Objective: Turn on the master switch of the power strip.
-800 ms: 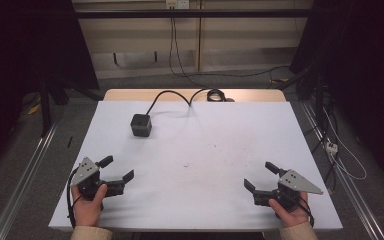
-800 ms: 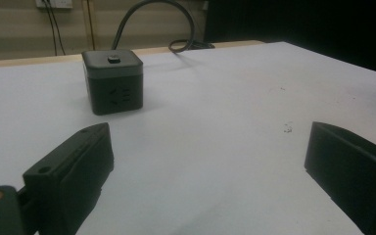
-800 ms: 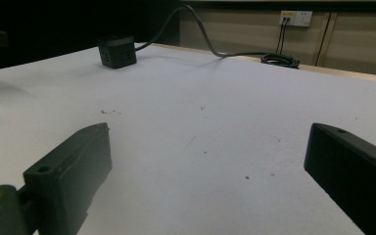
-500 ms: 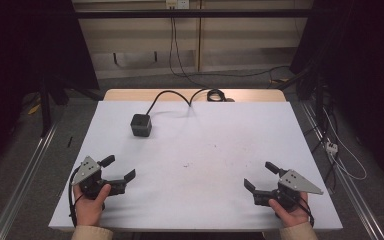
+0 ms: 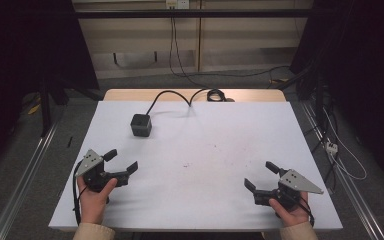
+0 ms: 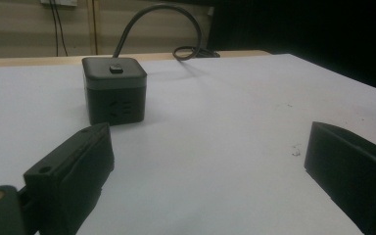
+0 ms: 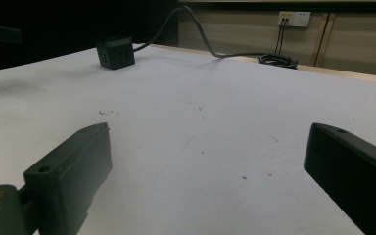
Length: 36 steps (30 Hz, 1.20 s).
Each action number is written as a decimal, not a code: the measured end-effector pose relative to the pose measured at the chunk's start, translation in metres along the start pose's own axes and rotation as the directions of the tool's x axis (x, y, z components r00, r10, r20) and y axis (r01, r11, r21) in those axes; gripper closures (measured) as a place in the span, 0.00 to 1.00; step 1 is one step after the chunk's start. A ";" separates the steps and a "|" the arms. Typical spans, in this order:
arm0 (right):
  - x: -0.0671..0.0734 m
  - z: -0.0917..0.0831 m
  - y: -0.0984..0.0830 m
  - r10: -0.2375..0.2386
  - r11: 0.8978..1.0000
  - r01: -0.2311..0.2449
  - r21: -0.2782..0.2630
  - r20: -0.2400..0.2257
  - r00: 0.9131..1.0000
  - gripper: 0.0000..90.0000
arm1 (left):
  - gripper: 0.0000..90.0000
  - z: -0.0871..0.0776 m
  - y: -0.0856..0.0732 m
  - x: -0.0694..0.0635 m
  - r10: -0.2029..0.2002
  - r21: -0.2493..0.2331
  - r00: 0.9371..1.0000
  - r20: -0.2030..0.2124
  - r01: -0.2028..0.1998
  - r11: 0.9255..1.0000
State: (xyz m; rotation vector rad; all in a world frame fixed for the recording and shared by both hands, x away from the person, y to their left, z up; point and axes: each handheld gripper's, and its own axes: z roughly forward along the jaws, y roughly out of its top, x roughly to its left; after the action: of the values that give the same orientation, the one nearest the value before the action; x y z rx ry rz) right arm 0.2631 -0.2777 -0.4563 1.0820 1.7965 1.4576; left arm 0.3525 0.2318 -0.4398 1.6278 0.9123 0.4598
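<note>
**Two open grippers resting low near a black cube socket**

From the high view, the left gripper is sitting in a hand at the near left of the white table, its jaws spreading wide and gripping nothing. The right gripper is lying at the near right, likewise released and empty. A small black plastic cube-shaped power socket is standing upright towards the far left, well apart from both, its black cable trailing to the far edge.

In the left gripper view, the two black jaws are standing wide apart over bare tabletop, touching nothing; the cube socket is sitting ahead, nearer the left jaw, showing a small button on top.

In the right gripper view, the jaws are gaping equally wide, empty; the cube socket is appearing far off at upper left.
</note>
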 end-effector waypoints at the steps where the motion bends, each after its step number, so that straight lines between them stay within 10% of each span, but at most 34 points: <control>1: 0.000 0.000 0.000 0.000 1.000 0.000 -0.001 0.000 1.000 0.04 | 0.05 0.001 0.001 0.000 -0.002 0.001 1.000 -0.002 0.002 1.000; 36: -0.002 -0.001 0.000 0.005 1.000 -0.005 0.000 0.001 1.000 0.04 | 0.08 0.050 0.029 0.009 0.006 0.038 1.000 -0.012 -0.005 0.999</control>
State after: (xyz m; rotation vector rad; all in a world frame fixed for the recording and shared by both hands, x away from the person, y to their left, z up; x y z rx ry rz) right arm 0.2635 -0.2796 -0.4566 1.0881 1.7939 1.4600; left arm 0.4032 0.2056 -0.4268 1.6636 0.9309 0.4594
